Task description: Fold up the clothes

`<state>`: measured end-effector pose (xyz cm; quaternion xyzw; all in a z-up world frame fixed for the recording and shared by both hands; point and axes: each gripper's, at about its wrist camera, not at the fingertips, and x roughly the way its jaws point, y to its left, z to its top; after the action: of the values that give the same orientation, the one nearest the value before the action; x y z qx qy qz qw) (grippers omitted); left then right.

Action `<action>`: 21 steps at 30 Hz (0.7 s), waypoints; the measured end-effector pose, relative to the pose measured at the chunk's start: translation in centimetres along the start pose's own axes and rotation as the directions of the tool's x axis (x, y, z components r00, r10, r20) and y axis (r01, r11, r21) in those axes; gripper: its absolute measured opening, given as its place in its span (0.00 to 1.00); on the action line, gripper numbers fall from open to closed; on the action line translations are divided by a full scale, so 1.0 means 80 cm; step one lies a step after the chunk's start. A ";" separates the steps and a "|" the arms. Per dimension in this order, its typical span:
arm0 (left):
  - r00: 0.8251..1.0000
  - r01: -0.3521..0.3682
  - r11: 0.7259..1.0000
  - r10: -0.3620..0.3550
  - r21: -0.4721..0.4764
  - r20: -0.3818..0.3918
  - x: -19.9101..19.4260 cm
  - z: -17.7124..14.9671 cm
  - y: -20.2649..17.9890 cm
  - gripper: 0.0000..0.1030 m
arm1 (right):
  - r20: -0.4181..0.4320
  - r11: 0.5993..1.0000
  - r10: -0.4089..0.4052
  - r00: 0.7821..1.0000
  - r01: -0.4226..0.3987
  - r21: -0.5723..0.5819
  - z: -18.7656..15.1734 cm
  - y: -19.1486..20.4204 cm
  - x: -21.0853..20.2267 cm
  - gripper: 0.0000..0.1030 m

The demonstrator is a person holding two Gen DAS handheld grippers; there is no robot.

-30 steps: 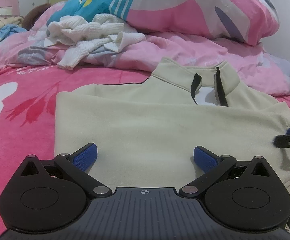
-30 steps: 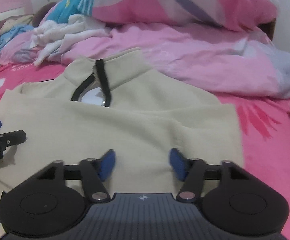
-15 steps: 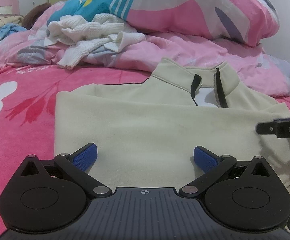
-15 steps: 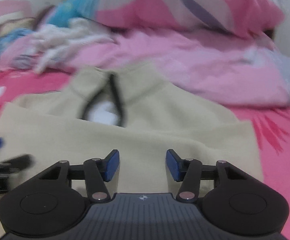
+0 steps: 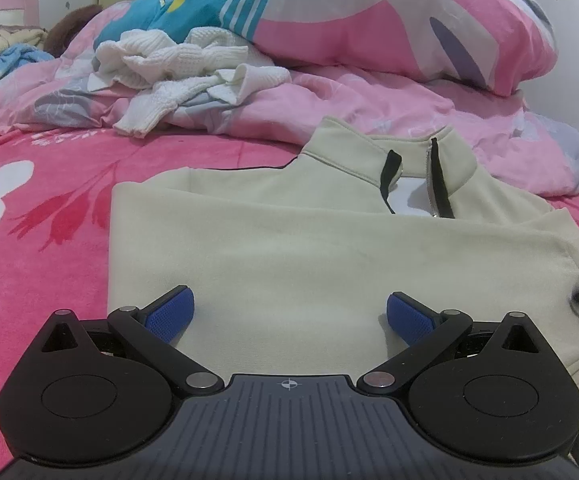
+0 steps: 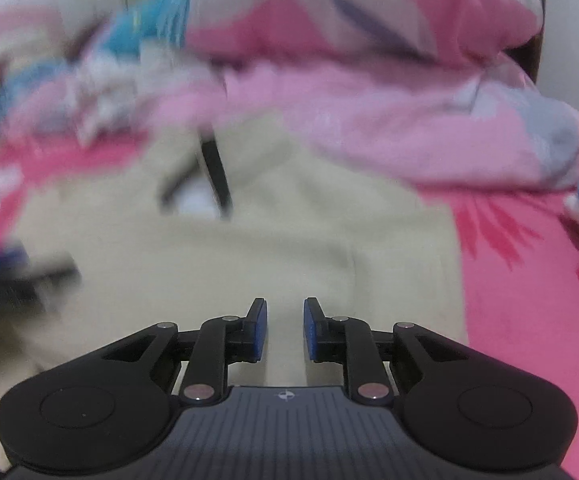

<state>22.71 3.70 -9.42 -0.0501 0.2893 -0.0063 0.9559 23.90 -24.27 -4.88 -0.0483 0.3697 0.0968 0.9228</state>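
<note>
right gripper [image 6: 285,328] closing over beige pullover [image 5: 329,256], seemingly pinching nothing.

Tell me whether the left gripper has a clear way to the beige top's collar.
Probably yes: the left gripper is open over the beige top, and only flat fabric lies between it and the collar. It would have to reach forward.

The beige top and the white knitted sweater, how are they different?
The beige top lies spread flat on the pink sheet; the white knitted sweater sits crumpled on the pink quilt. The beige top looks smooth with a black-edged zip collar; the white sweater is chunky ribbed knit. Both are pale.
</note>
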 end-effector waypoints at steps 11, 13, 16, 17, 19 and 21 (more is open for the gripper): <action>1.000 -0.001 1.000 0.001 0.000 -0.001 0.001 0.001 0.000 1.00 | 0.108 0.997 0.071 0.992 -0.071 -0.001 0.005 0.004 -0.040 0.19; 1.000 -0.002 1.000 0.002 0.001 -0.002 0.001 0.001 0.000 1.00 | 0.097 0.996 0.091 0.991 -0.089 -0.027 -0.002 0.015 -0.032 0.19; 1.000 -0.005 1.000 0.005 0.006 -0.004 0.001 0.001 -0.001 1.00 | 0.049 0.994 0.097 0.994 -0.094 -0.055 -0.027 0.020 -0.009 0.22; 1.000 -0.008 1.000 0.008 0.009 -0.006 0.001 0.001 -0.002 1.00 | 0.080 0.993 0.102 0.992 -0.097 -0.065 -0.040 0.018 -0.008 0.23; 1.000 -0.018 1.000 0.018 0.021 -0.009 0.002 0.002 -0.004 1.00 | 0.106 0.993 0.107 0.989 -0.101 -0.059 -0.049 0.015 -0.009 0.23; 0.999 -0.032 0.999 0.032 0.034 -0.014 0.002 0.003 -0.007 1.00 | 0.111 0.994 0.098 0.989 -0.092 -0.066 -0.049 0.018 -0.010 0.24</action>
<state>22.99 3.13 -9.23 -0.0292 0.2967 0.0038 0.9545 20.40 -23.64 -7.15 -0.0530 0.3154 0.1544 0.9348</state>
